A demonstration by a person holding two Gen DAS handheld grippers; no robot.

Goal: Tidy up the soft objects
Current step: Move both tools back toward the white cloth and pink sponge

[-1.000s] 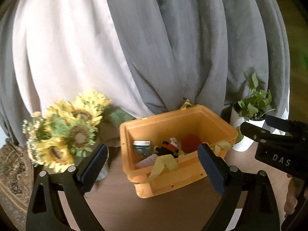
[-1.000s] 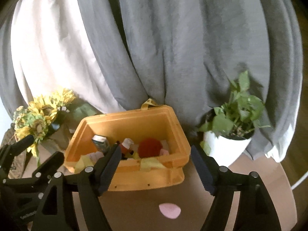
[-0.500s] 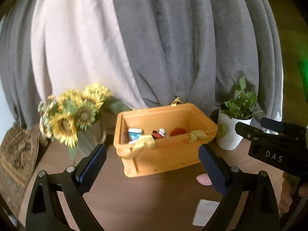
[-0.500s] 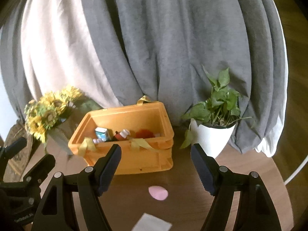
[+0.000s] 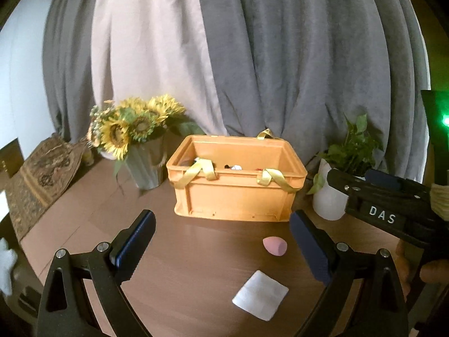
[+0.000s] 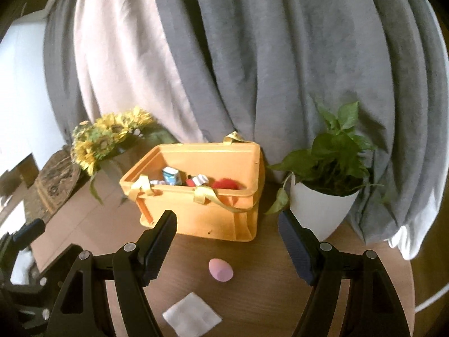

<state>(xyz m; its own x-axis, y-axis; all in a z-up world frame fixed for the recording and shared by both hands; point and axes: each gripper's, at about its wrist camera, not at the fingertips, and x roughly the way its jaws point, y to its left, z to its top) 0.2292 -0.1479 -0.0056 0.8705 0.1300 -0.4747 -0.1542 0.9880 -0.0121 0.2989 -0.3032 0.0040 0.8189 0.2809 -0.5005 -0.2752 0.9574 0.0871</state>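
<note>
Here, an orange rectangular plastic crate (image 5: 234, 196) stands on a round brown wooden table (image 5: 174, 275), toward its far side, in front of grey and pale pink curtains (image 6: 252, 56). Yellow ribbon straps (image 5: 202, 170) hang over the crate's near rim, and another loop shows at its back edge. Inside lie a small blue-and-white carton (image 6: 171, 175), a white-capped red item (image 6: 196, 180) and a red fuzzy soft object (image 6: 227, 183); the rest of the contents are too hidden to identify.

On the bare table in front of the crate lies a pink egg-shaped makeup sponge (image 6: 220, 270), smooth and matte, resting on its side. Nearer the viewer lies a flat white square pad (image 6: 192, 316), thin with soft edges, apart from the sponge.

The left gripper (image 5: 221, 245) has its jaws spread wide with nothing between them; the pads are dark blue and ribbed. The right gripper (image 6: 227, 245) also stands with jaws apart and empty, framing the sponge from above without touching it.

A bunch of artificial sunflowers in a grey vase (image 5: 132, 129) stands left of the crate. A green leafy plant in a white pot (image 6: 322, 205) stands just right of it.
</note>
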